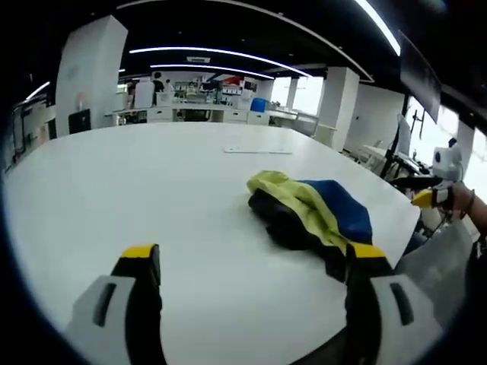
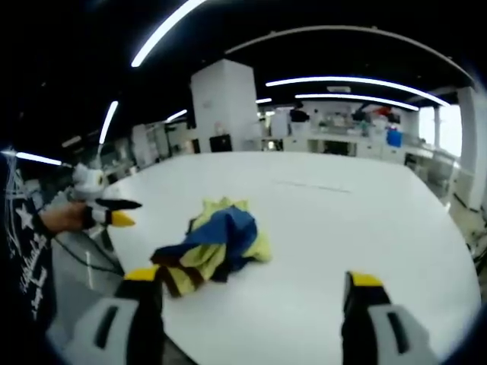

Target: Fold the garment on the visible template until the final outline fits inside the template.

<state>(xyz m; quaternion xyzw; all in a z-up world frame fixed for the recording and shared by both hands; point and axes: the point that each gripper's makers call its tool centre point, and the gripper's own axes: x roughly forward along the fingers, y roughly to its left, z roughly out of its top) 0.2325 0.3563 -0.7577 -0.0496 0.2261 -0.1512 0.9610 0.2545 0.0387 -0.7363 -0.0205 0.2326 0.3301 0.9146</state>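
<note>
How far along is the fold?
Nothing looks folded: the garment lies crumpled in a heap on the white table. Nothing is in hand; left gripper and right gripper are open, short of it. Spreading, folding and fitting all remain.

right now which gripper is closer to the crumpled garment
The left gripper: its right jaw nearly touches the garment. The right gripper has only its left jaw near the garment's edge.

The left gripper [image 1: 251,262] has its yellow-tipped fingers [image 1: 140,252] spread wide apart, gripping nothing. The right gripper [image 2: 251,283] is likewise agape and empty. Off to the side, a hand [image 2: 65,217] holds the left gripper.
</note>
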